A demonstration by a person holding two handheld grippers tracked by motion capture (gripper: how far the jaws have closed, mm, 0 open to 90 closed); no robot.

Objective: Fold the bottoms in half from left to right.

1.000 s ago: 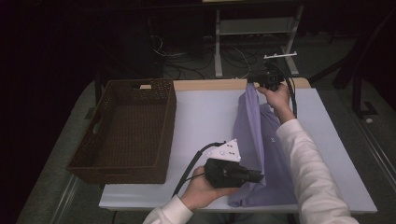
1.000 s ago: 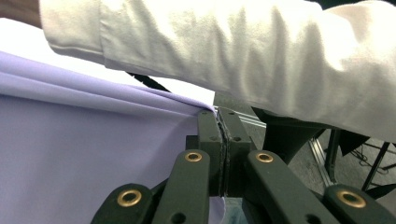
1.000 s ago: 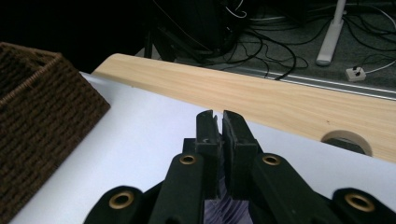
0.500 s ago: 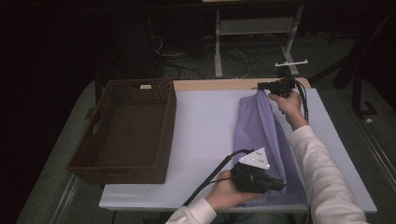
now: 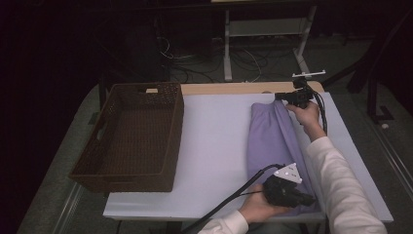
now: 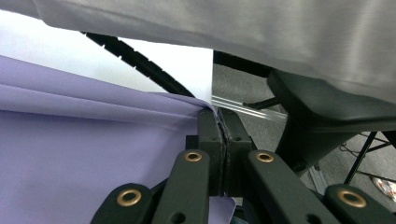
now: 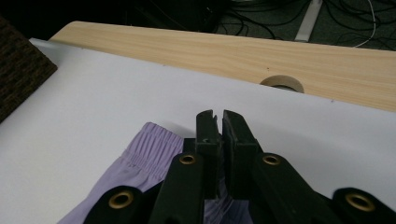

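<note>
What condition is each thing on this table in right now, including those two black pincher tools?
Purple garment: folded lengthwise, lying flat, held at both ends.
Left gripper: shut on the garment's near edge.
Right gripper: closed on the far, waistband end.
Wicker basket: upright, empty.
Table: covered in white.

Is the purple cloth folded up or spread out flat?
Folded. The purple cloth lies as a long narrow strip with layered edges, pinched at each end by the left gripper and right gripper.

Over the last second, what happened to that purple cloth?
Both grippers, left and right, carried the purple cloth rightward and laid it flat in a narrower folded strip; the left swung right along the near edge. Both stayed clamped on it. The basket did not move.
</note>
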